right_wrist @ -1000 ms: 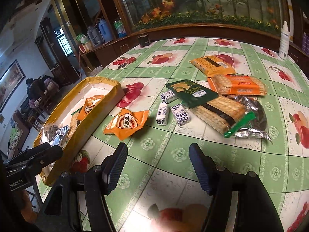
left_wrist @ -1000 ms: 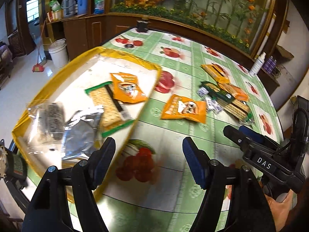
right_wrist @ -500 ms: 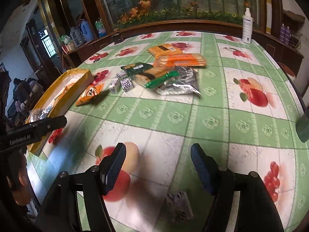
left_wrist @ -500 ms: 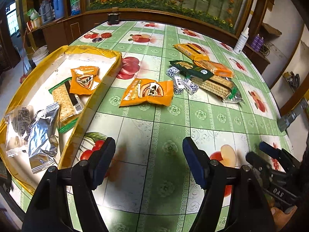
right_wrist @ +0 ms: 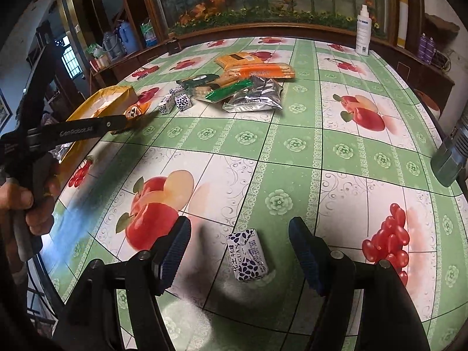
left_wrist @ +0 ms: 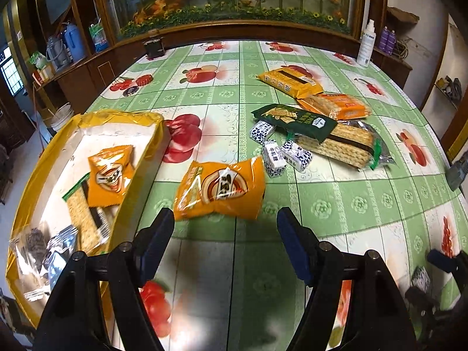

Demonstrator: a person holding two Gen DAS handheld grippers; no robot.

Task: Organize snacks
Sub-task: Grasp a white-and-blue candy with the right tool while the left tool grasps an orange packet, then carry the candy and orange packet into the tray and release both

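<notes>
Now I hold both tools wide open above the bench (right_wrist: 292, 158). The left tool (left_wrist: 225, 234) hovers near the orange snack bag (left_wrist: 219, 188) beside the yellow tray (left_wrist: 146, 158); the right tool (right_wrist: 239, 244) straddles a small wrapped candy (right_wrist: 247, 254), not touching.

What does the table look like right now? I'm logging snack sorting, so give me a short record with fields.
left claw: open, just short of the orange snack packet
right claw: open, astride a small wrapped candy on the table
yellow tray: holds an orange packet, a cracker pack, silver and clear bags
unsorted pile: cracker packs, silver bag, three small candies
tablecloth: green, with fruit prints
</notes>
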